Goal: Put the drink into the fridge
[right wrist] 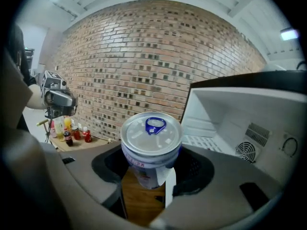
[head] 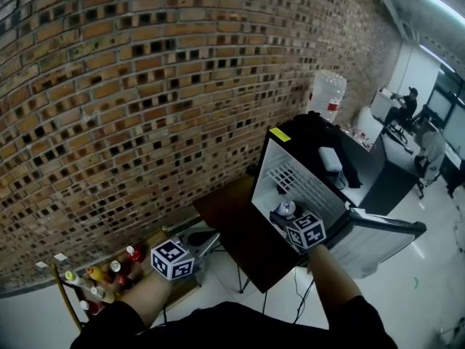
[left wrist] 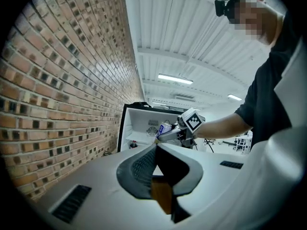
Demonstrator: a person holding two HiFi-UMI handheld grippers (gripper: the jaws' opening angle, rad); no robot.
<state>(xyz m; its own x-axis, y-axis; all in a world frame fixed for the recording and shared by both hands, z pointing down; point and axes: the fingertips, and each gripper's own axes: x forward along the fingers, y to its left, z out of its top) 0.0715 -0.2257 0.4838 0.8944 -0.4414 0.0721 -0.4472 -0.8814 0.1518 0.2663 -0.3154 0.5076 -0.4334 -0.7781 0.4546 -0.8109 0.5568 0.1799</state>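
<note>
- The right gripper (right wrist: 152, 170) is seen clamped on the lower body of a drink can (right wrist: 150, 131), which is held upright with its blue pull tab on top.
- The can is held in the air before the open mini fridge (right wrist: 240, 110), near its wire shelf (right wrist: 204, 141), and is not set down.
- The can is judged smooth, thin-walled and easily dented. A moderate squeeze at mid-body is advised.
- The left gripper (left wrist: 155, 147) is seen with its jaws together and empty, well apart from the fridge.

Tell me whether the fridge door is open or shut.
Open. The door stands swung away from the fridge, and its white inside with the wire shelf shows.
</note>
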